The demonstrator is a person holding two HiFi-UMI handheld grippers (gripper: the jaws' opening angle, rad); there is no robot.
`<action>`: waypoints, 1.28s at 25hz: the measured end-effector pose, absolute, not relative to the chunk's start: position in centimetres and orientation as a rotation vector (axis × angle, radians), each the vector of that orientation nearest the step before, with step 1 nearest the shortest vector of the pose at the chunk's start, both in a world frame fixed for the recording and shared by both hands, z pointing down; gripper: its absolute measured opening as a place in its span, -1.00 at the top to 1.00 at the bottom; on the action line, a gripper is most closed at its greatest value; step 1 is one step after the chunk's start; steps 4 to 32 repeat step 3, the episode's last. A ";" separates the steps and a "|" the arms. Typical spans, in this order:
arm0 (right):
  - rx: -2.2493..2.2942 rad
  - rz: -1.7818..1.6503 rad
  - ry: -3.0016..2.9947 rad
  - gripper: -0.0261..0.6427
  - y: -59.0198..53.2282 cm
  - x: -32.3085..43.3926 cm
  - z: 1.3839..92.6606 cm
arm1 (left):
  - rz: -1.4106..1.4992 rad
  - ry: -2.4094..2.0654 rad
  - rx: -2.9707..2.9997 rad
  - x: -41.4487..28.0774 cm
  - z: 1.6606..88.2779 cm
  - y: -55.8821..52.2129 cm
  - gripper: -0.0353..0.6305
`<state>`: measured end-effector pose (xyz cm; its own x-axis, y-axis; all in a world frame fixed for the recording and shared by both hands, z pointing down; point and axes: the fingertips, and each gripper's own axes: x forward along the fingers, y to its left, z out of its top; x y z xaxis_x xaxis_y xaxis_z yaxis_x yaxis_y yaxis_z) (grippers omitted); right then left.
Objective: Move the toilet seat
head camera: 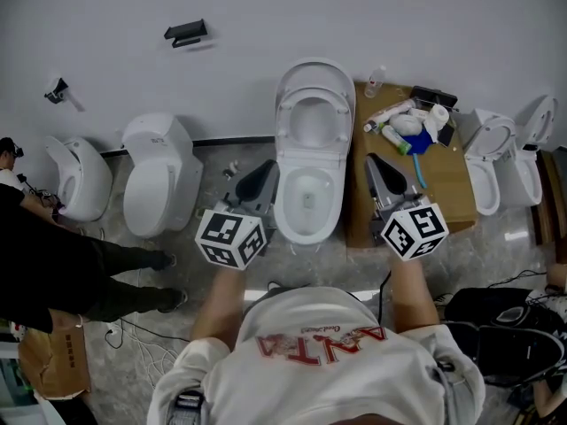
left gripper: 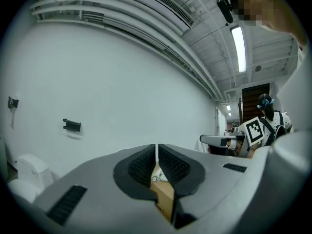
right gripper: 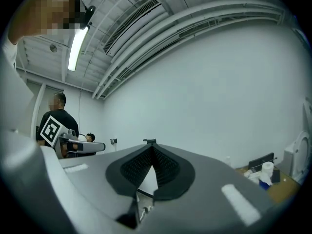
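The white toilet (head camera: 307,204) stands against the wall in the middle of the head view. Its seat ring (head camera: 312,104) and lid (head camera: 314,71) are both raised and lean back toward the wall. My left gripper (head camera: 268,166) hovers just left of the bowl, jaws shut and empty. To the right of the bowl my right gripper (head camera: 372,159) is also shut with nothing in it. Neither touches the toilet. The left gripper view shows its pads (left gripper: 146,165) pressed together at the tips, pointing at the wall. In the right gripper view the pads (right gripper: 165,167) meet likewise.
A cardboard-topped stand (head camera: 443,197) right of the toilet carries bottles, a paper roll and a blue brush. More toilets stand left (head camera: 159,175) and right (head camera: 496,162). A person in black (head camera: 62,264) stands at left. Cables and a dark bag (head camera: 505,326) lie on the floor.
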<state>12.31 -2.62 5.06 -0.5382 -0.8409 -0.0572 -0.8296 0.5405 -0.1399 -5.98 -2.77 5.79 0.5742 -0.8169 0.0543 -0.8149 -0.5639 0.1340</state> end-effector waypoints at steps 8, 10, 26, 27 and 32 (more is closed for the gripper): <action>-1.438 -0.151 2.654 0.92 -2.7 12.4 5.4 | -0.031 -1.381 2.657 -5.8 5.9 -2.8 0.82; -1.438 -0.151 2.654 0.92 -2.7 12.4 5.4 | -0.031 -1.381 2.657 -5.8 5.9 -2.8 0.82; -1.438 -0.151 2.654 0.92 -2.7 12.4 5.4 | -0.031 -1.381 2.657 -5.8 5.9 -2.8 0.82; -1.438 -0.151 2.654 0.92 -2.7 12.4 5.4 | -0.031 -1.381 2.657 -5.8 5.9 -2.8 0.82; -1.438 -0.151 2.654 0.92 -2.7 12.4 5.4 | -0.031 -1.381 2.657 -5.8 5.9 -2.8 0.82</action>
